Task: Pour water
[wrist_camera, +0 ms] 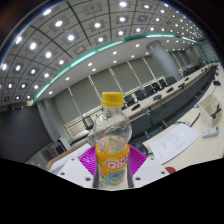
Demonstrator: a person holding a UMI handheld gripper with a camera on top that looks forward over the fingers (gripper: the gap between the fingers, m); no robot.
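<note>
A: Gripper view check — what am I holding?

B: Gripper (112, 170) is pinching the bottle (112, 140), both pink pads (88, 160) pressed on its lower body at the label. Yellow cap (112, 99) on top.

A: Where's the bottle then?

B: Between my fingers, upright, raised in front of the long desk (190, 100) with its row of chairs (150, 92). Can't see whether it's resting on anything below.

A: Why grip low?

B: My guess: leaves the neck free to tip for pouring. Cap looks on, so it likely comes off first.

A: Target cup?

B: None visible. White surface (185, 138) lies just beyond the fingers; can't tell what it is.
</note>
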